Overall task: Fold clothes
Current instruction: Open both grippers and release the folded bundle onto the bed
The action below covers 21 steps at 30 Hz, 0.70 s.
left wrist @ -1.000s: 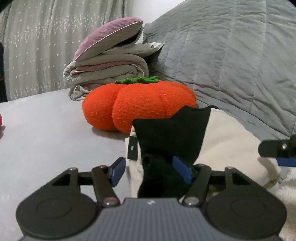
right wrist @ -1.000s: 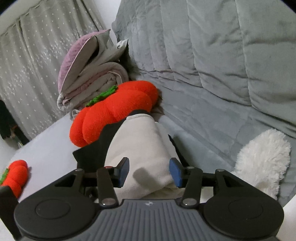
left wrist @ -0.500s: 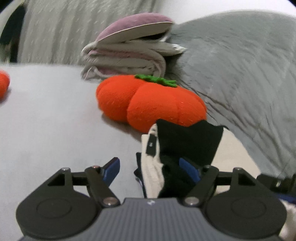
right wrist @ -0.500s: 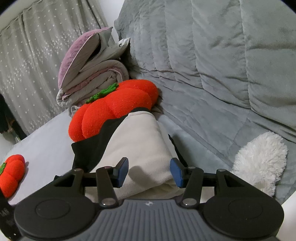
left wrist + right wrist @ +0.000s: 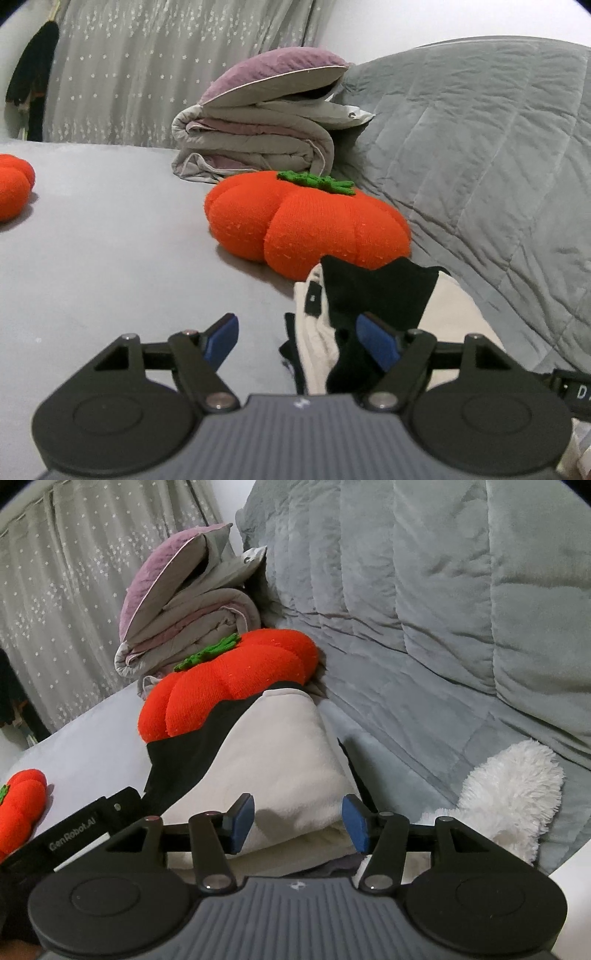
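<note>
Garment: folded, cream and black, near the pumpkin cushion.
Left hand-held gripper: released, just widened.
Right hand-held gripper: released over the garment.

The left gripper is open, and its jaws have just been opening. The black and cream folded top lies on the grey bed, partly between them. A big orange pumpkin pillow sits just behind it.

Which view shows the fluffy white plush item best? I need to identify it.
The right wrist view: the fluffy white plush item lies in full sight against the grey quilt. The left wrist view shows at most a sliver at its lower right corner.
</note>
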{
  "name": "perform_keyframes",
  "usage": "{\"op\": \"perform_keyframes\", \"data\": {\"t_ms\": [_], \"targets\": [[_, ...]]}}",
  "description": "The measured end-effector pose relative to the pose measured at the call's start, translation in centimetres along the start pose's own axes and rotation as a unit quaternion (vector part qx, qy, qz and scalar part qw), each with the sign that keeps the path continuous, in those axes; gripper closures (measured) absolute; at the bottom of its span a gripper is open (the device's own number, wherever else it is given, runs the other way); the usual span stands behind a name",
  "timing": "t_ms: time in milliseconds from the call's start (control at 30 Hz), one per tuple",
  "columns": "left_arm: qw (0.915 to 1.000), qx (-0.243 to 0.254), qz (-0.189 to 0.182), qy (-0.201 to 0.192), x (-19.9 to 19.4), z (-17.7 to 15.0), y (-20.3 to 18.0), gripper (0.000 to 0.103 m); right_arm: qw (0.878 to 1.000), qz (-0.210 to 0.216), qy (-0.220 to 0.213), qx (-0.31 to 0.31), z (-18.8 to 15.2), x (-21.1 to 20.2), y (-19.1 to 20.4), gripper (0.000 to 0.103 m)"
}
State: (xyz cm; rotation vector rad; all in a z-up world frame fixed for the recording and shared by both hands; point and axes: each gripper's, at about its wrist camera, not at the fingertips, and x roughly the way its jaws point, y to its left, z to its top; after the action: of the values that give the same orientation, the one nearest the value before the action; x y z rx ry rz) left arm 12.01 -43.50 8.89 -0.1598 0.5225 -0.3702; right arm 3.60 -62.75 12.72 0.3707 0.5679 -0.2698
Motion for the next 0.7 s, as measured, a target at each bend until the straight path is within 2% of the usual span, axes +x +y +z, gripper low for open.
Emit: {"op": "perform_keyframes", "data": {"t_ms": [433,700], "targets": [[0.9992,0.019,0.032,0.011,-2.2,-1.5,0.6,0.029,0.999,0.009,0.020,-0.024,-0.8,-0.7,0.8,0.049],[0.9931,0.095,0.069,-0.003,-1.2,-2.3,-1.6,0.029,1.000,0.012,0.013,-0.014,-1.0,-1.6,1.0,0.049]]}}
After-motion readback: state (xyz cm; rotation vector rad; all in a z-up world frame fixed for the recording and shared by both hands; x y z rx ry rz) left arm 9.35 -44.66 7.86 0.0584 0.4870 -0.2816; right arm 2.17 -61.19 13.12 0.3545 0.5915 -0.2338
